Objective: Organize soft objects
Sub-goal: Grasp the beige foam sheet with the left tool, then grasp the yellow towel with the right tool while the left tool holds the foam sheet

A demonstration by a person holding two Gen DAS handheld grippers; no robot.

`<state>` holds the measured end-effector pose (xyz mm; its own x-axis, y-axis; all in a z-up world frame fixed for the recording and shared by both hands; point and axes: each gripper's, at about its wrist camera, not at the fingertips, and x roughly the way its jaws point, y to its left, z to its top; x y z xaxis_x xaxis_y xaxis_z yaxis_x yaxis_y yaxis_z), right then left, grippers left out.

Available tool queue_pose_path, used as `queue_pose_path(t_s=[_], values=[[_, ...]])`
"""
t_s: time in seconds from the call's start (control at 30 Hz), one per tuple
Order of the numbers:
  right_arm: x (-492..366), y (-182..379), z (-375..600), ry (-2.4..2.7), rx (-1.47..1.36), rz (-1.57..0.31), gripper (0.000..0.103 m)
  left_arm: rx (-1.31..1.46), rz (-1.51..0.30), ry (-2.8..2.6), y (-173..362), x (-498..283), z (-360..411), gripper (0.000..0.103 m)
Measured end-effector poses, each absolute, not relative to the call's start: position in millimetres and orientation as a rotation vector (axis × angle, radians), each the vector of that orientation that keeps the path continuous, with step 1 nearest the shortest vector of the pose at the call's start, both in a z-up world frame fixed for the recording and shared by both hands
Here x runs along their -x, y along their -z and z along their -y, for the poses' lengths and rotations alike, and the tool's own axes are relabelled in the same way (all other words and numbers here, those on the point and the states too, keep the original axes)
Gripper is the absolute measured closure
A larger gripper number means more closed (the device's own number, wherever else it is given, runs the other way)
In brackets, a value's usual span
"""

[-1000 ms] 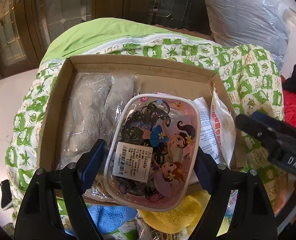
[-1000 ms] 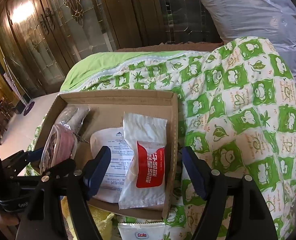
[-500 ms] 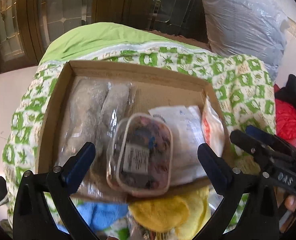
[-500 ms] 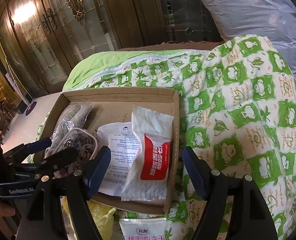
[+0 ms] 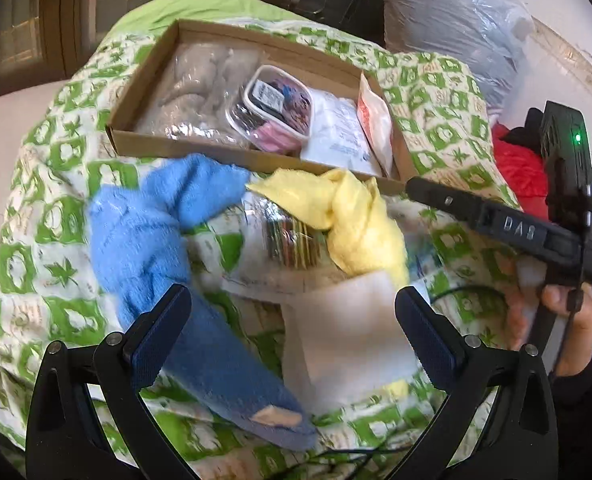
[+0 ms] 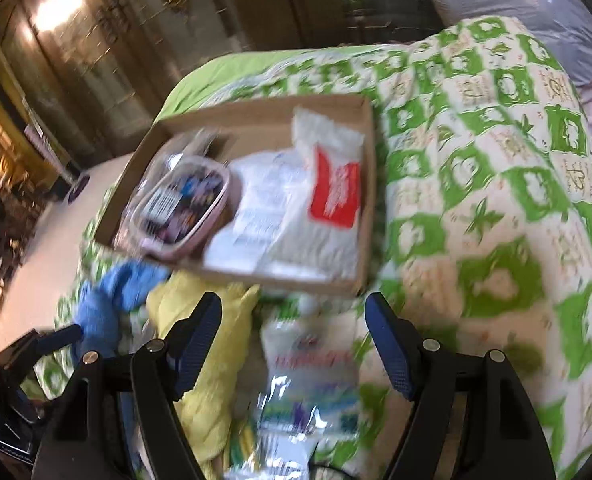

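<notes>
Item: shallow brown cardboard box [image 5: 199,148], resting on the green-and-white patterned quilt [image 5: 47,216]; it already holds a clear-wrapped grey plush bundle [image 5: 199,92], a pink-rimmed clear plastic pouch with a cartoon print [image 5: 277,110], a flat white printed packet [image 5: 336,136] and a white sachet with a red panel [image 6: 334,196]. Loose stock, lying just in front of the box's near wall: a crumpled blue terry cloth [image 5: 151,236], a crumpled yellow terry cloth [image 5: 352,216], a white foam-like pad [image 5: 348,332] and a shiny clear wrapped pack [image 6: 312,376]. Your left gripper [image 5: 291,332] stands with jaws fully apart and nothing clamped, over the blue cloth and white pad. Your right gripper [image 6: 293,344] is also parted and empty, hovering above the shiny pack beside the yellow cloth. Step in hand, as judged: between placements, choosing the next loose item. Next move calls for you to lower one gripper onto a single cloth, pinch a raised fold rather than the quilt beneath, and carry it to the box; free floor space there looks scarce, so expect to lay it on top.
</notes>
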<state>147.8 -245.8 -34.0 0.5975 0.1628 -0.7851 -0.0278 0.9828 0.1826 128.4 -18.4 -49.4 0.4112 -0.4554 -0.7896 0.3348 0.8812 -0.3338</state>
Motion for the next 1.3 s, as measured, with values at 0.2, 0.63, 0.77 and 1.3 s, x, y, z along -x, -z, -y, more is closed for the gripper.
queue_pose_path(t_s=[0.2, 0.63, 0.77, 1.3], values=[[-136, 44, 240, -0.147, -0.16, -0.96, 0.029, 0.084, -1.064, 0.674, 49, -113, 48, 0.0], [-131, 45, 235, -0.162, -0.145, -0.966, 0.029, 0.054, -1.237, 0.632, 90, -120, 73, 0.0], [-137, 49, 227, -0.213, -0.156, -1.005, 0.047, 0.055, -1.258, 0.627, 96, -123, 77, 0.01], [-152, 76, 187, -0.41, -0.213, -1.155, 0.052, 0.075, -1.234, 0.631, 82, -115, 64, 0.01]])
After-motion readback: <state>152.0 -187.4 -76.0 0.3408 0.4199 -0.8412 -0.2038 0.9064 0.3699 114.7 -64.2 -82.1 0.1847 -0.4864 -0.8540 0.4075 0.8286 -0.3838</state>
